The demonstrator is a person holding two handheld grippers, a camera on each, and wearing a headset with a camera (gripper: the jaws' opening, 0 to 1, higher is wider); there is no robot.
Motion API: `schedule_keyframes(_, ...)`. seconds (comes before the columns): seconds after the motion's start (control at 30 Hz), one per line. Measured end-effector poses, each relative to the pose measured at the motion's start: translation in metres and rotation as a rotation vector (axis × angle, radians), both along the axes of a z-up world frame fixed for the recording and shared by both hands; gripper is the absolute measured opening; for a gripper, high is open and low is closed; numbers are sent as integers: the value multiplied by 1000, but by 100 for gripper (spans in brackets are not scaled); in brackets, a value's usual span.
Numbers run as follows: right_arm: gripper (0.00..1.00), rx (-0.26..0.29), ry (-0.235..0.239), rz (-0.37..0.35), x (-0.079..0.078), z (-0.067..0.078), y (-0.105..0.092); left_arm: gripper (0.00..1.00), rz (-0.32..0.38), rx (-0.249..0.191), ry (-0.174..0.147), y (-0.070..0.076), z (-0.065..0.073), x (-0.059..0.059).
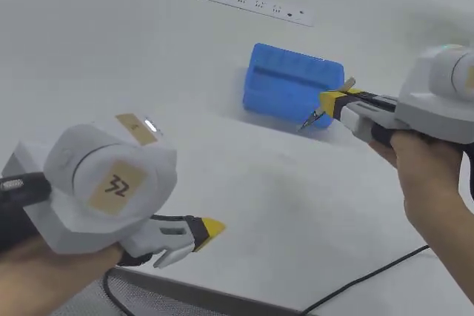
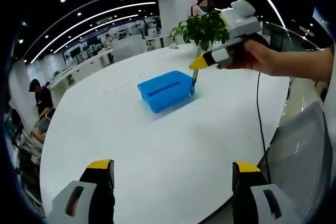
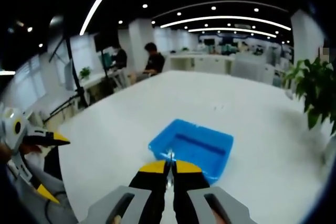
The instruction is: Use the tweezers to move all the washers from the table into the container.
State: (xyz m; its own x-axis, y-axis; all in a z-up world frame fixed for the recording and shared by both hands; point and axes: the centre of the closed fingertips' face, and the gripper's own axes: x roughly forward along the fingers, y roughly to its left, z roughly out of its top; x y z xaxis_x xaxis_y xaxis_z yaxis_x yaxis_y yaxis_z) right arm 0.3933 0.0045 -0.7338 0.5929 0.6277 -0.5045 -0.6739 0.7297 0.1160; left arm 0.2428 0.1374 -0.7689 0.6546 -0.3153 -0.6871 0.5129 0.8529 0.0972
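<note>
A blue rectangular container [image 1: 292,85] stands on the white table [image 1: 281,190] at mid-far range. My right gripper [image 1: 331,103] hovers at the container's right front corner, shut on thin metal tweezers [image 1: 308,121] whose tips point down beside the container wall. In the right gripper view the shut gripper [image 3: 169,168] holds the tweezers [image 3: 169,156] just before the container [image 3: 191,145]. Whether the tweezers hold a washer is too small to tell. My left gripper [image 1: 194,242] hangs open near the table's front edge; in its own view the open gripper [image 2: 173,167] faces the container [image 2: 165,90].
A white power strip [image 1: 252,3] lies at the far side of the table. A black cable [image 1: 363,279] trails over the near right edge. A grey mesh chair [image 2: 299,156] stands by the front edge. A potted plant [image 2: 202,27] sits beyond the container.
</note>
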Motion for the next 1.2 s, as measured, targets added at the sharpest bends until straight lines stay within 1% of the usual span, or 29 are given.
schedule_keyframes(0.1,0,3,-10,1,3,4,0,95,1,0,1,0,0,0)
schedule_keyframes(0.27,0,6,-37,-6,12,14,-1,95,-2,-1,4,0,-1,-1)
schedule_keyframes(0.37,0,10,-56,-17,21,21,-2,98,-4,-19,8,-2,0,-1)
schedule_keyframes(0.6,0,6,-92,-35,44,26,-1,98,-5,-15,10,-1,0,-1)
schedule_keyframes(0.67,0,-9,-106,-40,56,23,-1,98,-4,-15,11,-1,-1,-1)
schedule_keyframes(0.7,0,-17,-108,-40,55,22,1,98,-3,-14,13,0,-1,-1)
schedule_keyframes(0.8,0,-34,-101,-36,63,11,3,99,-1,-10,15,1,-2,-1)
schedule_keyframes(0.93,0,-64,-92,-34,68,-2,3,98,0,-3,23,2,-3,-2)
schedule_keyframes(0.97,0,-74,-90,-34,70,-10,3,98,-2,4,26,3,-4,-2)
schedule_keyframes(1.03,0,-92,-88,-32,72,-17,3,98,-7,5,29,1,-5,-3)
schedule_keyframes(1.13,0,-110,-81,-28,74,-25,6,99,-14,-8,34,-3,-5,-5)
schedule_keyframes(1.2,0,-117,-81,-30,74,-30,3,99,-23,-5,36,-6,-6,-6)
